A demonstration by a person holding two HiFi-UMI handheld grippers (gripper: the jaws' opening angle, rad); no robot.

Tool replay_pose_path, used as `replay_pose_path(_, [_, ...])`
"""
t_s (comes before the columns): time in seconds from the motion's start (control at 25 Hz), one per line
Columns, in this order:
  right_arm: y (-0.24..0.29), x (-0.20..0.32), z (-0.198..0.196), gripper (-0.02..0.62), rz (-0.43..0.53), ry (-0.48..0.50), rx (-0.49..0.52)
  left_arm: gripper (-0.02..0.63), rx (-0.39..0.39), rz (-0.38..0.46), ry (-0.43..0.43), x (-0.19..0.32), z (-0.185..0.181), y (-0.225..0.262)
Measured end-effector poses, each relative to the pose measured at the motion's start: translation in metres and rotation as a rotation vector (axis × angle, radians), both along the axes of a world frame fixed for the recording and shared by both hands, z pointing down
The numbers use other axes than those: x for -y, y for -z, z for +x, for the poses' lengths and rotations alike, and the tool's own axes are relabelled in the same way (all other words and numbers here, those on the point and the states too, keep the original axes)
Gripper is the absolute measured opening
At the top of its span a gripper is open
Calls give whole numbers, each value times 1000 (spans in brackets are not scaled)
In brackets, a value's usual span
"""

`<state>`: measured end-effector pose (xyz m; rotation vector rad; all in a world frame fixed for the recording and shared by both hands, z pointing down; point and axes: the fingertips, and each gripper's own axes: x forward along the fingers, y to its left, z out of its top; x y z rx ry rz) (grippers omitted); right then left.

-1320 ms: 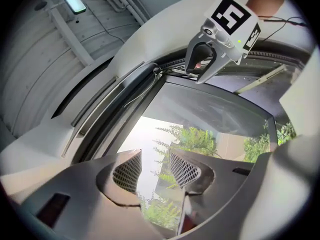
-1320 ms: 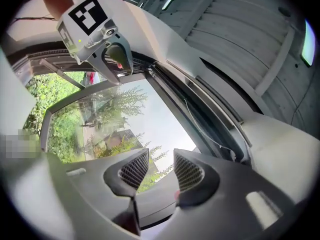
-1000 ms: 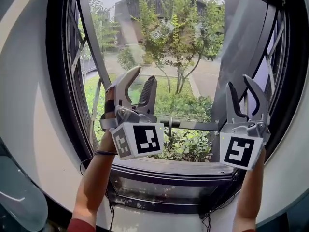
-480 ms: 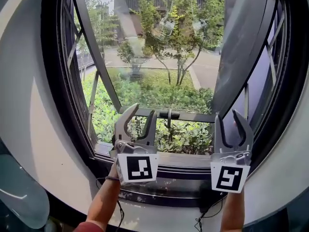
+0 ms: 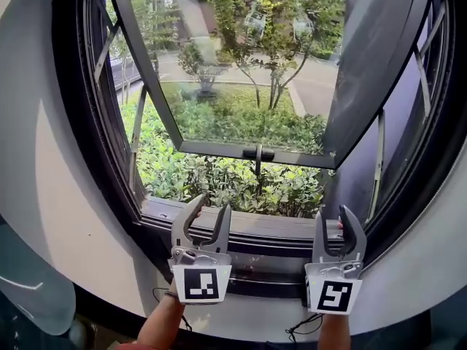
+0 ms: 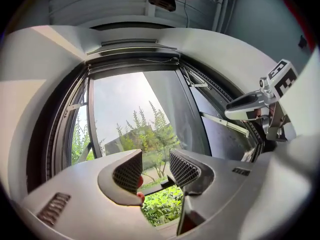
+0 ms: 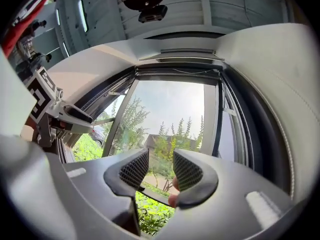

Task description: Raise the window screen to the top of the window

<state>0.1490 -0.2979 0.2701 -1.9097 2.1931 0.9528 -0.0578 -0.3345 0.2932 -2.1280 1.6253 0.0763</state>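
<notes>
Low by the window sill [image 5: 252, 227], left gripper [image 5: 211, 204] and right gripper [image 5: 331, 211] both hold empty jaws moderately apart.

From the head, looks forward and steeply down from behind and above the left gripper [image 5: 211, 206] and the right gripper [image 5: 332, 214], near the window sill [image 5: 248, 228], out past the open sash [image 5: 211, 148] to the trees [image 5: 273, 42]. From the left gripper, looks close along its own fingers [image 6: 186, 170], tilted up toward the top of the window frame [image 6: 132, 59], catching the right gripper at the right edge. From the right gripper, looks up likewise, catching the left gripper at the left edge. Shares the sash and the trees across all three.
</notes>
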Motion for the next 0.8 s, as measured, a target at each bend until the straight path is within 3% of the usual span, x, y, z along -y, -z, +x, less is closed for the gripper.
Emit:
replay_pose_path(0.24, [-52,-5,-7,149,-104,34,57,158,-70,-108,-24,-10,-5,-56])
replay_pose_path(0.64, [-124,-14,-14,149,-240,38,133,158,-70,-197,-33,-28,-12,-116])
replay_pose_path(0.8, [-142,-18,-20,149,-275,43,134,158,-130,-200,-35,-33,-13,-122])
